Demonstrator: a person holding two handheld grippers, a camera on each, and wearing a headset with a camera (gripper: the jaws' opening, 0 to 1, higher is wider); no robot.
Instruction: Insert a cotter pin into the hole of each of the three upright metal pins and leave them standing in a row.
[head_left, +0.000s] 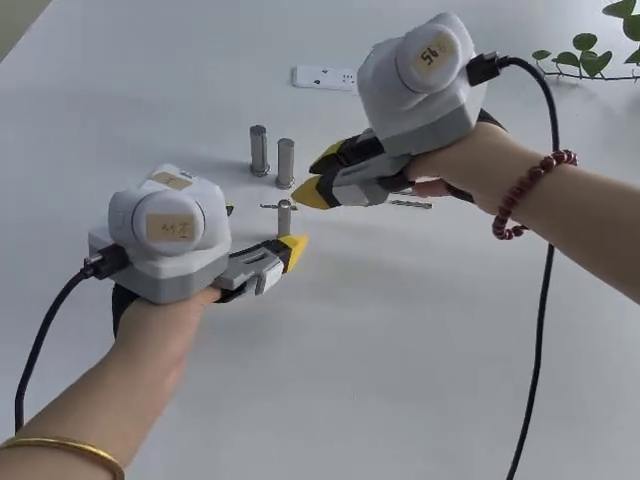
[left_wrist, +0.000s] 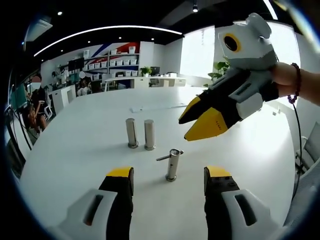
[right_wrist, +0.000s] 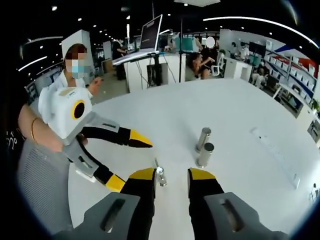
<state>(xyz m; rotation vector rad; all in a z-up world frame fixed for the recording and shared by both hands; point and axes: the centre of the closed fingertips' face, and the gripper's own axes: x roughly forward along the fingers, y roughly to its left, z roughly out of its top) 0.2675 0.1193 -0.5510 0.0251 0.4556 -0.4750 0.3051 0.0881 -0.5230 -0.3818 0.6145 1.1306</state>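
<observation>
Your left tool (left_wrist: 169, 173) is wide, empty; metal pin (left_wrist: 172, 167) w/ cotter pin (left_wrist: 164, 157) thru it stands at 12 o'clock ahead of its jaws. Right tool (right_wrist: 171, 176) narrower, empty. Two bare pins (left_wrist: 132, 133) at 11.

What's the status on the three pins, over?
Left gripper, right gripper open, empty. Near pin holds cotter pin; rear pins bare. Nothing blocking.

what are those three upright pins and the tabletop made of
The upright pins look like bare metal, probably steel: silvery grey with bright streaks down their sides. The tabletop looks like smooth white laminate or paint, faintly glossy; which one is unclear.
</observation>
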